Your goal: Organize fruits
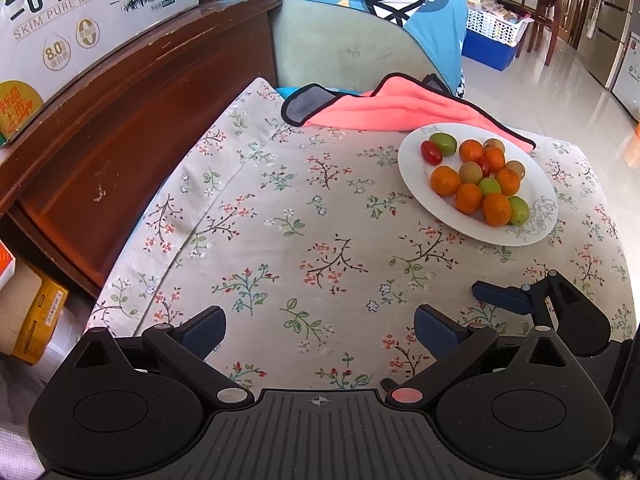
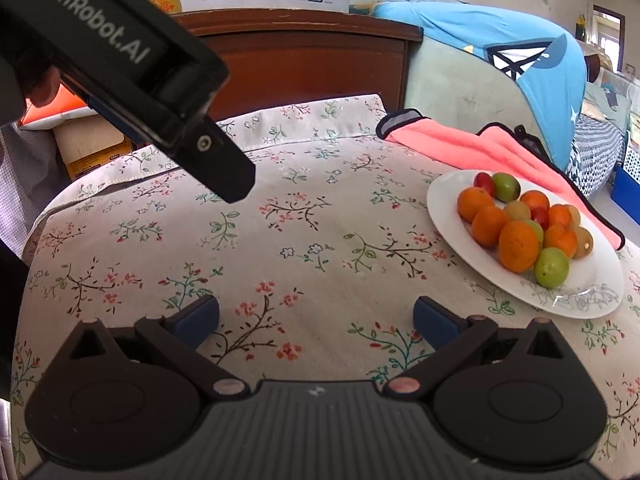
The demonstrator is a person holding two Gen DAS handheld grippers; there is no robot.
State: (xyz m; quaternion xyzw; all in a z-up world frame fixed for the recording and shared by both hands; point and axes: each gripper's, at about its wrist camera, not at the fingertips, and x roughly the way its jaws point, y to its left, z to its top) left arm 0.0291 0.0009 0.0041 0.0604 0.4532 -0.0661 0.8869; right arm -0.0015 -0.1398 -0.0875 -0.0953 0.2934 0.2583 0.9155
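Observation:
A white plate (image 1: 412, 172) (image 2: 444, 212) sits at the right of the floral tablecloth (image 1: 280, 220). It holds a pile of fruit: several oranges (image 1: 445, 180) (image 2: 518, 246), green fruits (image 1: 443, 143) (image 2: 551, 267), red cherry tomatoes (image 1: 430, 152) (image 2: 484, 182) and brownish fruits (image 1: 471, 172) (image 2: 582, 242). My left gripper (image 1: 320, 332) hovers open over bare cloth, well short and left of the plate. My right gripper (image 2: 316, 322) is open too, empty, with the plate ahead to its right. One of its blue fingers (image 1: 502, 299) shows in the left wrist view.
A pink towel (image 1: 400, 110) (image 2: 460, 144) lies behind the plate at the table's far edge. A wooden cabinet (image 1: 120, 120) with a milk carton box (image 1: 80, 8) stands to the left. The left gripper's black body (image 2: 132, 68) crosses the upper left of the right wrist view.

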